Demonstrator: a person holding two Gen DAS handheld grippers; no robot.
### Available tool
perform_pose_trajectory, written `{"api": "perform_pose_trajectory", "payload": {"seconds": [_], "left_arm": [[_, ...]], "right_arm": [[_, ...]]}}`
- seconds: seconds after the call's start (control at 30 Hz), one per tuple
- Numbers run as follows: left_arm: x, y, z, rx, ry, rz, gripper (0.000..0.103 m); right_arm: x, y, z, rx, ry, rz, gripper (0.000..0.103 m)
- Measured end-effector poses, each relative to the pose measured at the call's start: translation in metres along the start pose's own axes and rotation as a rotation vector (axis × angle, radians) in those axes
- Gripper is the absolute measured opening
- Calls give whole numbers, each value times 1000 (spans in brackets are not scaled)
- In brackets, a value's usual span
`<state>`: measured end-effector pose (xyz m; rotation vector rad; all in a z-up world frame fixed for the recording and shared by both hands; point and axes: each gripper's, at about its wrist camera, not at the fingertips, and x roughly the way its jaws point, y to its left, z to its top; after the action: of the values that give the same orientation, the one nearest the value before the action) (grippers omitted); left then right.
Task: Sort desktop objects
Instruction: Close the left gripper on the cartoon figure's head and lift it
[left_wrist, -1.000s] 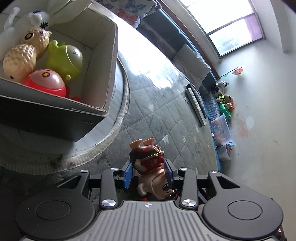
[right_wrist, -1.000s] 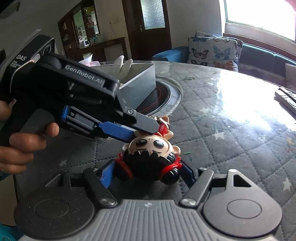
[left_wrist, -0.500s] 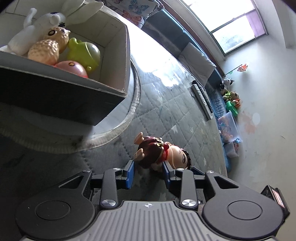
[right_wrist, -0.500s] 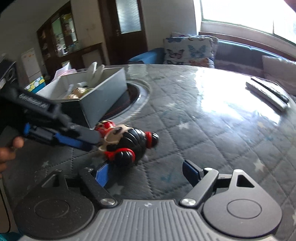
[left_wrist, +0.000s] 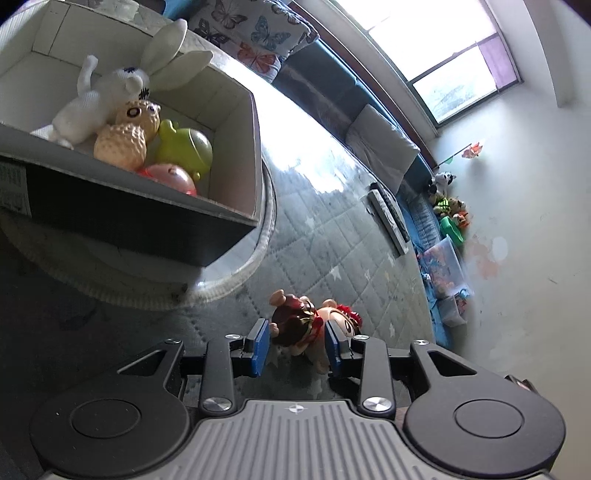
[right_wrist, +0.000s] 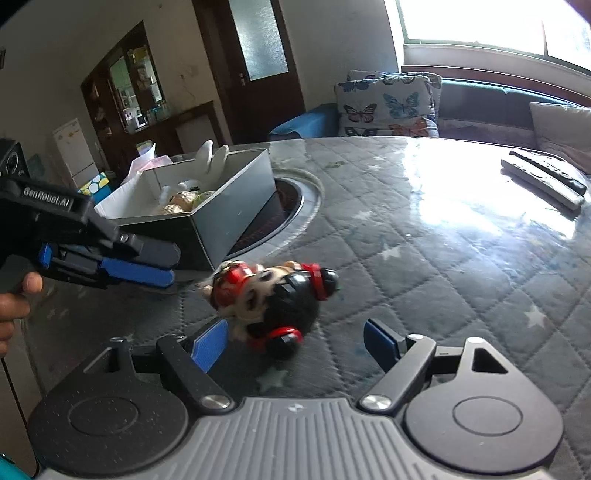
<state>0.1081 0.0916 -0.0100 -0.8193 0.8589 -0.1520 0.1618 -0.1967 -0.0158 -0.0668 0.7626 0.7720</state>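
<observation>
The doll (right_wrist: 273, 299) is motion-blurred, lying on the worktop (right_wrist: 424, 258) at 12 o'clock of both released tongs, left (left_wrist: 295, 345) and right (right_wrist: 291, 341). Half a second ago it lay nearer the left tongs; the box (left_wrist: 236, 155) is cut off.

The grey quilted table cover (right_wrist: 424, 258) carries pale stars, the doll (right_wrist: 275, 299) lying on it is black-haired with red bands — its blurred dress looks dark red — while the far cushion (right_wrist: 384, 107) shows blue and orange butterflies, and the box (left_wrist: 236, 147) holds white, tan, lime and pink toys.
</observation>
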Motion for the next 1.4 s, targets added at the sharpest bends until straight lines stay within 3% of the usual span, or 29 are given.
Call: {"api": "perform_pose_trajectory", "payload": {"seconds": [0.4,0.63,1.07,1.4], "left_arm": [[33,17,14,-117,42,-66,36],[51,18,17,-131,49,-54,36],[57,15,12,-141,29,-38,39],[56,17,7,-150,17,-49,39]], "right_arm": [[17,4,5,44,16,-17,67],[19,3,5,49,17,-7,59],[22,19,5,-34,20,-72,58],[20,19,4,-19,13,-76,56]]}}
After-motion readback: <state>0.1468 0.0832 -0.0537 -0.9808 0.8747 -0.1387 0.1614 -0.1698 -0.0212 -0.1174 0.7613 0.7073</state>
